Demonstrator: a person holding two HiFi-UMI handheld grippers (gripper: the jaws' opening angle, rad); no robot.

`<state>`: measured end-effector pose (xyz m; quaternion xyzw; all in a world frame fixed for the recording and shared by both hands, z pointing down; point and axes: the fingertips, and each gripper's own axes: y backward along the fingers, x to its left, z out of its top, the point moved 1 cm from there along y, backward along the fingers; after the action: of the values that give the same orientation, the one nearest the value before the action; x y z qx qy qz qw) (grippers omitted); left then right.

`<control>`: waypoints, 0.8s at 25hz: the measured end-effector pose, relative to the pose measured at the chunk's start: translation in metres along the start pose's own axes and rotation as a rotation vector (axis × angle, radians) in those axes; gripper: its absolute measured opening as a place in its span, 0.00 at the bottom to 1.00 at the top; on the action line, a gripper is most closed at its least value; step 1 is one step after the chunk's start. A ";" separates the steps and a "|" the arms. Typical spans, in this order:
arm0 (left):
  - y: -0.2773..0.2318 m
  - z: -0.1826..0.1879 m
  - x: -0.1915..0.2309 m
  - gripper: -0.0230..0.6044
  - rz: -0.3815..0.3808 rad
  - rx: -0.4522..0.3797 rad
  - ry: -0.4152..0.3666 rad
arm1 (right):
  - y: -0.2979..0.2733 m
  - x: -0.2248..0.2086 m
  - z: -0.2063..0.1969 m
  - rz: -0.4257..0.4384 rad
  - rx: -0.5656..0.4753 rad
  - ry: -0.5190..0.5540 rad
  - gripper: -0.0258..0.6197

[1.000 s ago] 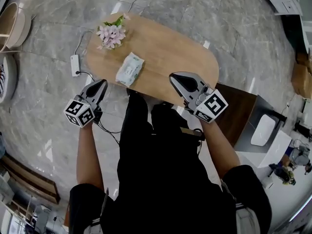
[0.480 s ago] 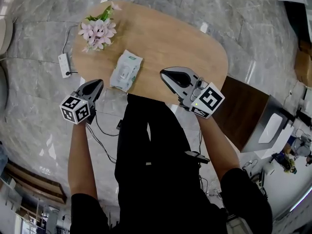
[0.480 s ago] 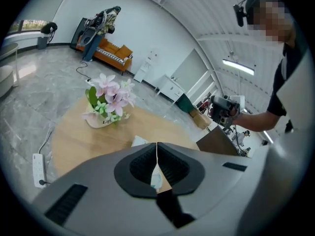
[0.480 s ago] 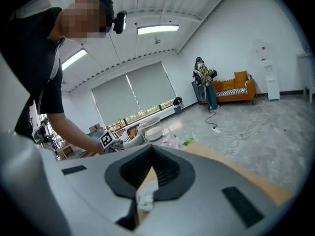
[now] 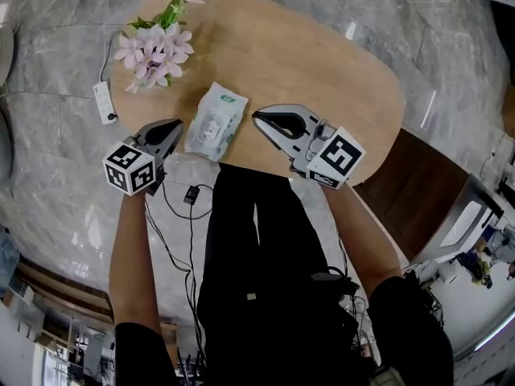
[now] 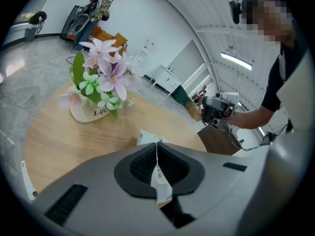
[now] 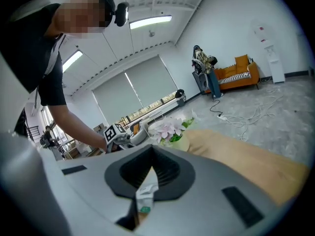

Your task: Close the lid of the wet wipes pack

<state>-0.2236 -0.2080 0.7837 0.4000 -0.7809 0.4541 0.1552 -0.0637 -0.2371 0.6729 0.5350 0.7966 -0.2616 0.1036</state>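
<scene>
a person in black stands at the near edge of an oval wooden table (image 5: 322,63), a handheld gripper in each hand, seen from the head cam. the wet wipes pack (image 5: 214,122) lies flat on the tabletop close to that near edge, btwn the two tools, short end toward the person; whether its lid is up or down can't be made out at this size. left gripper (image 5: 175,125) hangs at the table's rim just beside the pack's left side, w/ no visible contact; in its own view (image 6: 157,146) the jaws are pressed together w/ nothing btwn them, the pack (image 6: 146,137) showing just past the tips and through the slit below. right gripper (image 5: 257,117) points in over the wood from the pack's right, near it but apart; its view (image 7: 151,149) shows the jaws likewise clenched and empty, a sliver of the pack (image 7: 146,193) visible thru the gap beneath. a pot of pink flowers (image 5: 153,51) sits on the table's far left end, beyond the pack (image 6: 106,75) (image 7: 167,128). on the marble floor left of the table lies a white power strip (image 5: 102,103). an orange sofa (image 7: 236,73) stands by the far wall in the right gripper view.
</scene>
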 end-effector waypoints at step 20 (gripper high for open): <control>-0.052 -0.019 -0.012 0.07 -0.061 0.052 -0.030 | 0.005 -0.045 -0.051 -0.044 0.007 -0.058 0.06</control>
<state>-0.1784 -0.1999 0.8169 0.4342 -0.7584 0.4634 0.1469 -0.0346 -0.2450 0.7345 0.5098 0.8039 -0.2823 0.1191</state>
